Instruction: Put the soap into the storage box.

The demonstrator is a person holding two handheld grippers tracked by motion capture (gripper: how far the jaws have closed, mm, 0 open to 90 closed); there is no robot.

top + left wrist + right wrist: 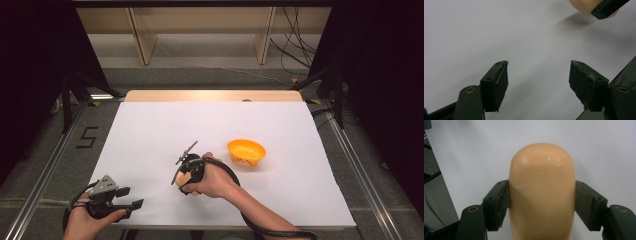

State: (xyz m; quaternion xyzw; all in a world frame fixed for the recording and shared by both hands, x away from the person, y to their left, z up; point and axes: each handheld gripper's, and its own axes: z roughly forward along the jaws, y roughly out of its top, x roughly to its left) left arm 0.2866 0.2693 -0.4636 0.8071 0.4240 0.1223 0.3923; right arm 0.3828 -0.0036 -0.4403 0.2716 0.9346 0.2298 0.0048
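A tan rounded piece (541,192) is gripped by the right claw (541,202); at its eight o'clock, the left claw (537,75) is held open above the desk (150,130).

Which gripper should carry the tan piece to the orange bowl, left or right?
Right. The right gripper is already shut on the tan rounded piece, and the orange bowl sits on its side of the table. The left gripper is open, holds nothing, and sits at the near-left edge, farther from the bowl.

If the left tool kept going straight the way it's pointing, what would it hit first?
Probably the tan rounded object clamped in the right tool; before that, the left tool faces bare white table. Depth is unclear.
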